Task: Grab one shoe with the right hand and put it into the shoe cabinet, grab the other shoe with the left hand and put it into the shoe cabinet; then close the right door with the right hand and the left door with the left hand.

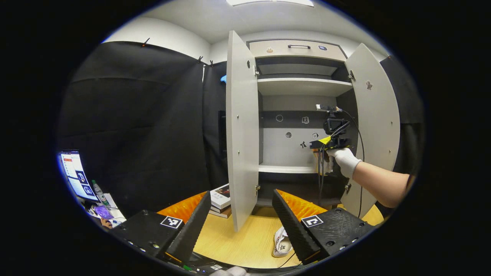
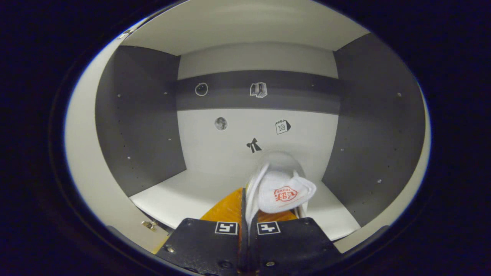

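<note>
The shoe cabinet stands on the table with its left door and right door swung open. One white shoe lies on the table in front of it, just right of my open left gripper, whose fingers are wide apart and hold nothing. A gloved hand holds my right gripper inside the cabinet opening at the middle shelf's height. In the right gripper view my right gripper is shut on the other white shoe, held just above the white middle shelf.
A drawer tops the cabinet. Two books lie on the wooden table left of the left door. A monitor and a bottle sit at the far left. Grey side walls bound the compartment.
</note>
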Action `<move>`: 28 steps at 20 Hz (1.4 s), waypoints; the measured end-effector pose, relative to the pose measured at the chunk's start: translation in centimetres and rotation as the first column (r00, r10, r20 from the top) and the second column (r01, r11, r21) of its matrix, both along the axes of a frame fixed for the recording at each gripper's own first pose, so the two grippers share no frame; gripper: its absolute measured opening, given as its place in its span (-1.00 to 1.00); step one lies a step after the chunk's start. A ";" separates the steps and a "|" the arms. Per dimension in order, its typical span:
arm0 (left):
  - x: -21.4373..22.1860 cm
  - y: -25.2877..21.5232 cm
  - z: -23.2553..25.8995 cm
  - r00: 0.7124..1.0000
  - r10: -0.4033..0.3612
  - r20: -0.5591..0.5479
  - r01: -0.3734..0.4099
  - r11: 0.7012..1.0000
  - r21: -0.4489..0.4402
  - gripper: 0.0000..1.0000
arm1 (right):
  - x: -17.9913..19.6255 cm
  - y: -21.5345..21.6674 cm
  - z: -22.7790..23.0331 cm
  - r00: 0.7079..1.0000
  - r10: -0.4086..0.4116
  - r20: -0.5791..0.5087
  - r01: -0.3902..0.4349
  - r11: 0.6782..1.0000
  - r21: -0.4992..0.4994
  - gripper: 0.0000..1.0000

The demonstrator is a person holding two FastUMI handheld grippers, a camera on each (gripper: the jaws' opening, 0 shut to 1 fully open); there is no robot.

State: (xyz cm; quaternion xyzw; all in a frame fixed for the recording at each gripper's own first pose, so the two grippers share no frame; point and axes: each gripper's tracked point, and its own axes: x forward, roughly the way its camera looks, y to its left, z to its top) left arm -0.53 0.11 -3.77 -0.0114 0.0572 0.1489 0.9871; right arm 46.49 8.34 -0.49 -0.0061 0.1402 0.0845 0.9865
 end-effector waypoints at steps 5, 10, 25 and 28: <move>-0.1 0.1 0.4 1.000 0.009 0.016 -0.009 1.000 -0.003 0.94 | 3.8 0.0 -1.9 0.992 -0.027 -0.122 0.021 0.999 -0.049 -0.89; 0.1 0.0 0.3 1.000 -0.008 0.025 0.008 1.000 -0.002 0.93 | 5.0 0.4 -4.7 0.945 -0.026 -0.326 0.012 0.999 -0.044 -0.89; -2.3 1.7 0.9 0.999 -0.003 0.050 0.003 1.000 -0.003 0.93 | 0.4 -0.8 1.3 0.978 -0.070 -0.196 0.068 0.998 -0.015 0.18; -2.5 1.9 1.1 0.998 -0.022 0.056 0.022 1.000 -0.005 0.94 | -4.0 -1.6 6.1 0.997 -0.073 0.003 0.073 0.997 -0.005 0.70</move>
